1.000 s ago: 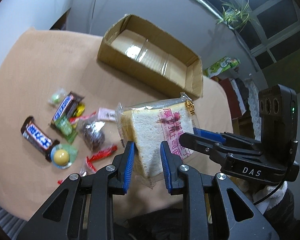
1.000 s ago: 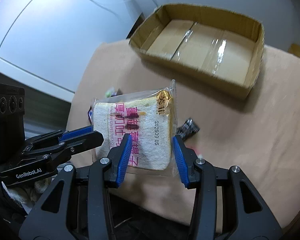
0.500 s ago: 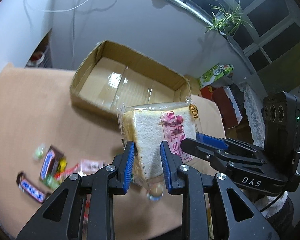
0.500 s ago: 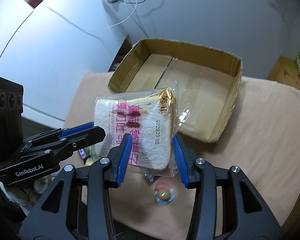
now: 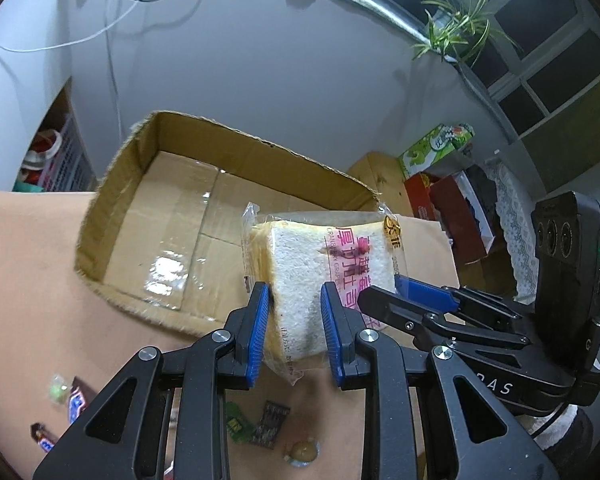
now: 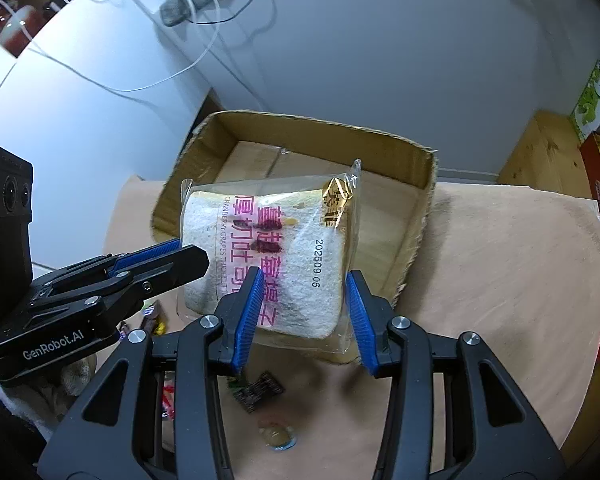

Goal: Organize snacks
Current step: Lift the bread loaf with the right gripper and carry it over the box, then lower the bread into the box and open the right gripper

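A bagged slice of toast bread with pink print [image 5: 320, 264] hangs in the air, held from two sides. My left gripper [image 5: 294, 322] is shut on its narrow edge. My right gripper [image 6: 304, 304] is shut across its wide face [image 6: 276, 256]. The bread is above the near edge of an open, empty cardboard box [image 5: 148, 216], which also shows in the right wrist view [image 6: 384, 156]. Small sweets and chocolate bars [image 5: 268, 424] lie on the tan table below the grippers.
The tan table [image 6: 500, 280] stretches to the right of the box. A jelly cup [image 6: 276, 436] and a dark wrapper [image 6: 260, 390] lie near the front. Boxes and a green carton [image 5: 436, 148] stand beyond the table. A grey wall with cables is behind.
Both grippers have carried the bread up and forward from over the snack pile to the near edge of the box. The grip on it has not changed.
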{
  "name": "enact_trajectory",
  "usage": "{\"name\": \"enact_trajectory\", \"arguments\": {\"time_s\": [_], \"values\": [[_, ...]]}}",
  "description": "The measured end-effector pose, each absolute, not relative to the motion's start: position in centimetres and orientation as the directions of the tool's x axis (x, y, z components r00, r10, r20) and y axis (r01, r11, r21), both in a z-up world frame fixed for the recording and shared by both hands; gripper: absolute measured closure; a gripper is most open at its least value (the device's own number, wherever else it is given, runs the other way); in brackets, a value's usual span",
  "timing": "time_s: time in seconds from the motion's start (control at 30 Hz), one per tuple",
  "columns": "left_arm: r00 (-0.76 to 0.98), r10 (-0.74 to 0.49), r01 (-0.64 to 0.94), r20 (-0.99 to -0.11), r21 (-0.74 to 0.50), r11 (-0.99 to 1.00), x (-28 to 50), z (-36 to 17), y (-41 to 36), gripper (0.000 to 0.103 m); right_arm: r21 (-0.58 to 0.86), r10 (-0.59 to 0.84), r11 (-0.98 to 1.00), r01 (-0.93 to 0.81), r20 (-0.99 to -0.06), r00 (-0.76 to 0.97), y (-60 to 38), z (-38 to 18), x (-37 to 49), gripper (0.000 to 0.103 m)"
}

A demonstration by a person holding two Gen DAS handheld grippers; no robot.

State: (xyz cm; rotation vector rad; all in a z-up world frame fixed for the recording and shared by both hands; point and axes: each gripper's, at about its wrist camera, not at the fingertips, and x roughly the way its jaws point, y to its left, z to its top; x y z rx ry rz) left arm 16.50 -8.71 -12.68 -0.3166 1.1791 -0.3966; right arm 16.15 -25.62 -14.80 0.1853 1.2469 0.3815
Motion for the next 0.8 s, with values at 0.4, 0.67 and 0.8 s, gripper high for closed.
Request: {"name": "enact_trajectory", "arguments": {"time_s": [0.4,0.67,0.8], "values": [[0.247,-0.473,0.077,-0.846,-0.469,0.88,18.8,-15.3,-9.0,0.078,0.297,0.33,0.941,-0.165,-0.913,0.24,-26.2,-17.0,18.1,0.058],[0.242,-0.452,0.078,-0.859,-0.447,0.891,18.9,-15.4,-9.1,0.079,0.266,0.304,0.948,-0.177,-0.923,0.237,-25.5,-17.4,18.2,0.058],[0.243,-0.455,0.084,-0.857,-0.449,0.89,18.9,-15.3,-9.3,0.079,0.258,0.298,0.949,-0.182,-0.923,0.244,-25.3,-17.1,18.2,0.058]]}}
